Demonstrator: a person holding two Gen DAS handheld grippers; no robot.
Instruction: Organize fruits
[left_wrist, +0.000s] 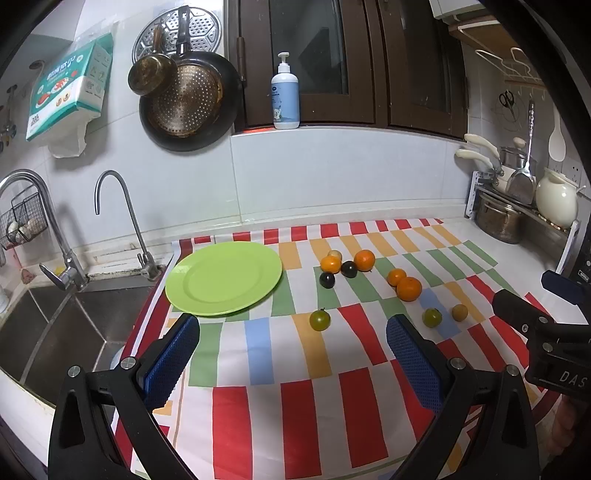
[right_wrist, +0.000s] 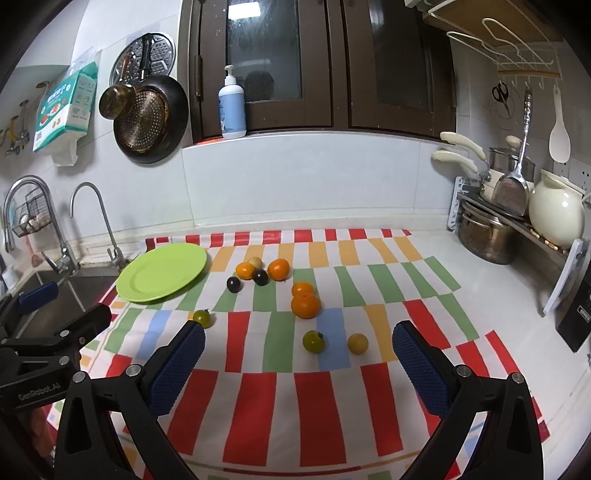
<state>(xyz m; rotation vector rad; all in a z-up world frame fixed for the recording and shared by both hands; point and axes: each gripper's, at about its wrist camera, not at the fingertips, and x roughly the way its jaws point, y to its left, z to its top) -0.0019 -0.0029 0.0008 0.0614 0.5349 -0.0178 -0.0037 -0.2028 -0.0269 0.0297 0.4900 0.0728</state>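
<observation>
The left hand-held gripper (left_wrist: 293, 330) is wide open and holds nothing; its two fingers carry blue pads (left_wrist: 404, 341) with a fine dotted rubber texture on black plastic arms. The right hand-held gripper (right_wrist: 298, 339) is spread open in the same way and is also empty. Both hover above the near part of the table (right_wrist: 495, 288), which is white and smooth and covered by a cloth (right_wrist: 317, 413) with red, green, orange and blue blocks.

The fruits lie loose on the cloth. At the back, two round oranges (right_wrist: 279, 268) lie close to two small dark, glossy fruits (right_wrist: 260, 277) and a pale small one, perhaps a longan. Nearer the middle, two more oranges (right_wrist: 305, 305) touch each other. Closer to the grippers lie two green tomatoes (right_wrist: 314, 341) with little stems and one yellowish round fruit (right_wrist: 357, 343). One tomato sits just beside the left pad of the right gripper.

The flat green plate (left_wrist: 223, 277), smooth and shiny, lies at the left end of the cloth, near the edge of the steel sink (left_wrist: 55, 332). It carries no fruit. On the right, pots on a rack (right_wrist: 491, 236) stand well apart from the fruits, with bare white surface between.
</observation>
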